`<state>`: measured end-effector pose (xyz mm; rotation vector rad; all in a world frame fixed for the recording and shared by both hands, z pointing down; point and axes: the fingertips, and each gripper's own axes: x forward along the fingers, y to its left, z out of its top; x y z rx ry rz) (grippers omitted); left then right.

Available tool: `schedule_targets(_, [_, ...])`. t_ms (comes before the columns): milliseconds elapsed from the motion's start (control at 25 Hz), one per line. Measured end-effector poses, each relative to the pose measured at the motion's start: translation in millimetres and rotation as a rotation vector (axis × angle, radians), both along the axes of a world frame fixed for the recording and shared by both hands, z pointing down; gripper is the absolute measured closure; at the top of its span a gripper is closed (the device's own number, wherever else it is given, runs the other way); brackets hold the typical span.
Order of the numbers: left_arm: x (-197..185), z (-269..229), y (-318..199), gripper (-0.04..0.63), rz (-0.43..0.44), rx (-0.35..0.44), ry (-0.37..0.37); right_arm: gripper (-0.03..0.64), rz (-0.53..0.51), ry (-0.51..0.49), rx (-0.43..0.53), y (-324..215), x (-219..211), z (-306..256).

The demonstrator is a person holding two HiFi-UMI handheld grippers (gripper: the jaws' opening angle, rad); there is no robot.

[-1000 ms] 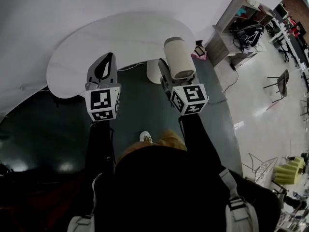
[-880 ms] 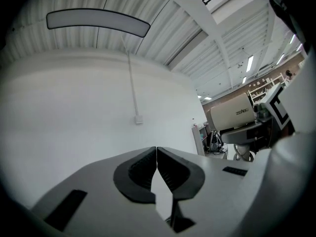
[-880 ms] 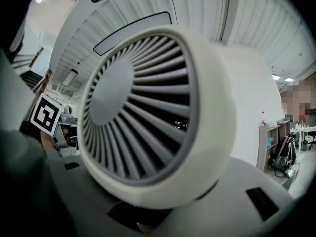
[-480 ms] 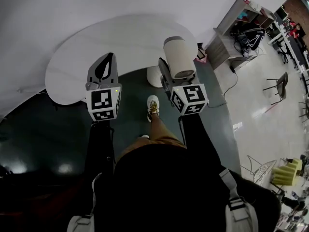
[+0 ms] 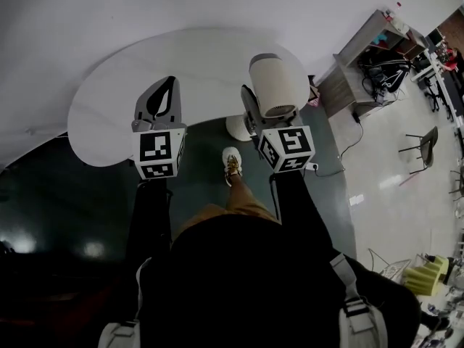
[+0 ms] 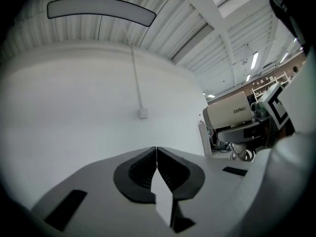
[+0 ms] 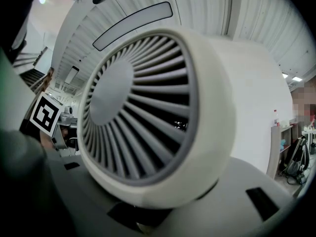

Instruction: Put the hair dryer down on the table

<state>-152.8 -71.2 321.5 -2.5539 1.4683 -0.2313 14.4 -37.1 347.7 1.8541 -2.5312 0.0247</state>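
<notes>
My right gripper (image 5: pixel 261 122) holds the hair dryer (image 5: pixel 274 84), fingers clamped beneath its barrel, over the near edge of the white bench (image 5: pixel 116 100). I cannot judge its height above the bench. If I release here, the heavy barrel could tip it off the edge. My left gripper (image 5: pixel 162 93) is empty, fingers pressed together. Count: one hair dryer, one bench, two grippers.
</notes>
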Motion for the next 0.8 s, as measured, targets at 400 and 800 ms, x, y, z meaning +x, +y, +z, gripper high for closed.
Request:
schedule_targets(400, [62.9, 15.7, -106.6, 0.578, 0.011, -0.011, -0.028, 0.387, -0.015, 0.000, -0.017, -108.3, 49.9, 17.9])
schedule_targets(800, [123.9, 7.4, -223.7, 0.578, 0.019, -0.017, -0.053, 0.385, -0.025, -0.017, -0.021, -235.7, 105.1, 5.7])
